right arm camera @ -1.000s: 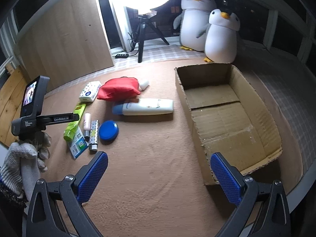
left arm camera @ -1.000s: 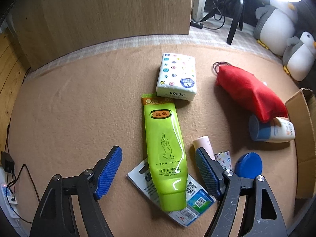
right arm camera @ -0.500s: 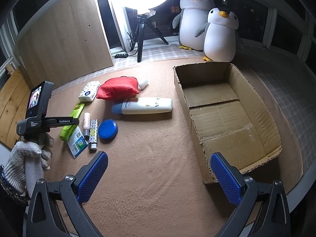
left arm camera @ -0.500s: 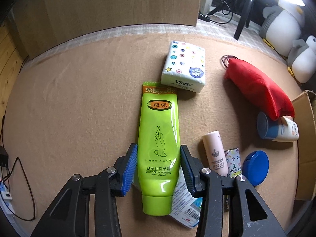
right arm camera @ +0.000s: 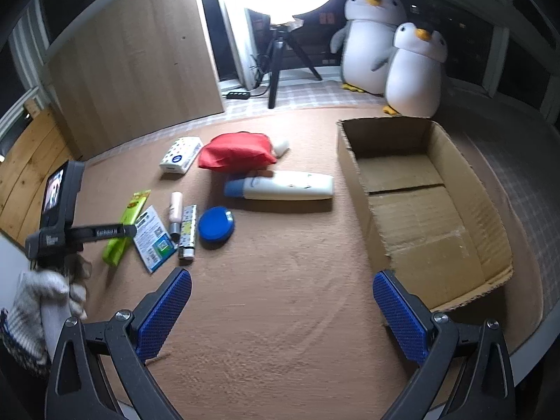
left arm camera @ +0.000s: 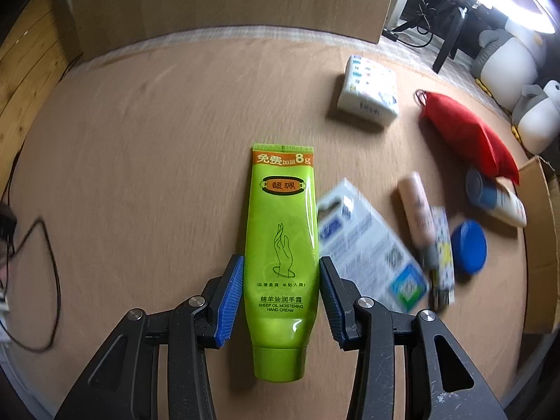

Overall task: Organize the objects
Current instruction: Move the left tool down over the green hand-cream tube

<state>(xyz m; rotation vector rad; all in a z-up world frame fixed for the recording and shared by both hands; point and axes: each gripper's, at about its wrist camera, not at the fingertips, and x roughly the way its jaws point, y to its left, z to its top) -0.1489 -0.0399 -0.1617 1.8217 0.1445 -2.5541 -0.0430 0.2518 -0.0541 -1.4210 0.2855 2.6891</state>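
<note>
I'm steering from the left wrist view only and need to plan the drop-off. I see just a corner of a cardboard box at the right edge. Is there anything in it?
Observer: No. In the right wrist view the cardboard box is open-topped, and only its bare floor shows.
Operator: What is the other gripper doing?
Observer: The right gripper hangs over bare carpet near the box's near corner, jaws wide apart with nothing between them.
Operator: My green tube looks gripped. Is it off the floor?
Observer: Cannot tell. From the right wrist view the green tube lies slanted under the left gripper's body, and the contact point is hidden.
</note>
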